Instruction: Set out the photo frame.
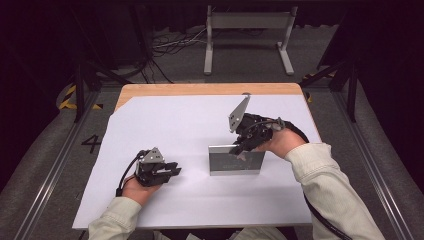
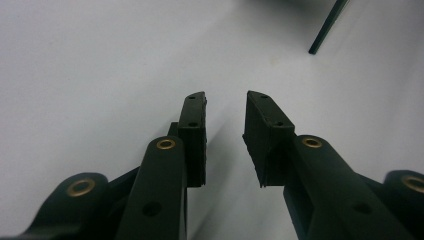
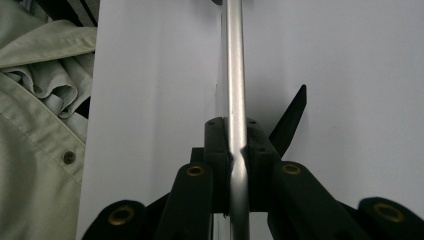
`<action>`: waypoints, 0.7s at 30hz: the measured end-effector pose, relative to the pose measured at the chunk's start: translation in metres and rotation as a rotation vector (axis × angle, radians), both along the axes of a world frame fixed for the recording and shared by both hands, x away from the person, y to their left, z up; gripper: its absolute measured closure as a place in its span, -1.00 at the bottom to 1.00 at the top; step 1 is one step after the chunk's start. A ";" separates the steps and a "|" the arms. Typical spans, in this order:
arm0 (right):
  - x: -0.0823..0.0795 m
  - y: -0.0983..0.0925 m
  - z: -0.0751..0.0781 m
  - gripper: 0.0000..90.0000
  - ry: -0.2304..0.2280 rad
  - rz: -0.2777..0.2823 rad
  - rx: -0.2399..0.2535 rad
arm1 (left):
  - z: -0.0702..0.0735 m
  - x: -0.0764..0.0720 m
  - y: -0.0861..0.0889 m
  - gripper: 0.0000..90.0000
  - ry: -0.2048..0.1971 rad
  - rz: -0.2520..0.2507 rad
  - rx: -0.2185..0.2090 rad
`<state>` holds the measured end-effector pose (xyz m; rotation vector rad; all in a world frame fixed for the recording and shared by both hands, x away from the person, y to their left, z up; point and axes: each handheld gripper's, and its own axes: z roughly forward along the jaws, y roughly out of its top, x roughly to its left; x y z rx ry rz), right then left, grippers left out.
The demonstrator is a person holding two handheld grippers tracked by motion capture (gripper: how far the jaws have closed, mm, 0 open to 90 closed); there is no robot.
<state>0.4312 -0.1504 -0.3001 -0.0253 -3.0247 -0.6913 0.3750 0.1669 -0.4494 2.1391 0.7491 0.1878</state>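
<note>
Sleeves point(image 1: 327, 185) came in nearest, at the bottom edge. White sheet point(image 1: 190, 130) covered the wooden table point(image 1: 200, 89). Metal plate point(image 1: 236, 160) stood on edge mid-sheet, right of centre. Right gripper point(image 1: 239, 149) was clamped on the plate's top edge, pads point(image 3: 216, 150) pressing both faces. Left gripper point(image 1: 172, 171) rested well apart on the sheet, jaws parted, nothing between.

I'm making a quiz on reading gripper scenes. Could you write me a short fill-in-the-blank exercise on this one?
1. The right gripper is shut on the top edge of a ____ panel standing upright on the table.
2. The left gripper holds ____ between its jaws.
3. The table is covered by a ____ sheet.

Missing words: metal; nothing; white
</note>
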 end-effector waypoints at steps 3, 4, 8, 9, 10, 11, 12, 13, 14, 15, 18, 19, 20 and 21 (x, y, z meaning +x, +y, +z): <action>0.001 0.000 -0.001 0.85 -0.004 0.010 0.002 | 0.000 0.000 -0.001 0.57 0.003 -0.001 0.000; 0.001 0.000 -0.001 0.85 -0.004 0.010 0.002 | 0.000 0.000 -0.001 0.57 0.003 -0.001 0.000; 0.002 -0.002 -0.002 0.83 -0.008 0.017 0.007 | 0.000 0.000 -0.001 0.57 0.001 -0.003 0.002; 0.003 -0.002 -0.002 0.83 -0.007 0.012 0.010 | 0.000 0.000 -0.001 0.57 0.002 -0.002 0.001; 0.003 -0.002 -0.001 0.82 -0.009 0.007 0.009 | 0.000 0.000 -0.001 0.57 0.002 -0.002 0.001; 0.004 -0.003 -0.001 0.80 -0.018 0.004 0.021 | 0.000 0.000 -0.001 0.57 0.002 -0.002 0.001; 0.004 -0.003 -0.001 0.80 -0.018 0.004 0.021 | 0.000 0.000 -0.001 0.57 0.002 -0.002 0.001; 0.006 -0.005 0.001 0.77 -0.020 -0.012 0.044 | 0.000 0.001 -0.001 0.57 0.003 -0.003 0.001; 0.006 -0.005 0.002 0.74 -0.026 -0.019 0.049 | 0.000 0.001 -0.001 0.57 0.003 -0.003 0.001; 0.007 -0.006 0.002 0.69 -0.031 -0.026 0.052 | 0.000 0.001 -0.001 0.57 0.004 -0.002 0.001; 0.007 -0.008 0.002 0.49 -0.055 -0.050 0.067 | 0.000 0.001 -0.001 0.57 0.000 -0.007 0.006; 0.007 -0.008 0.001 0.40 -0.068 -0.050 0.067 | 0.000 0.001 -0.001 0.57 0.001 -0.008 0.006; 0.007 -0.008 0.001 0.40 -0.068 -0.050 0.067 | 0.000 0.001 -0.001 0.57 0.001 -0.008 0.006; 0.008 -0.010 0.001 0.25 -0.088 -0.066 0.080 | 0.000 0.001 -0.001 0.57 0.003 -0.008 0.006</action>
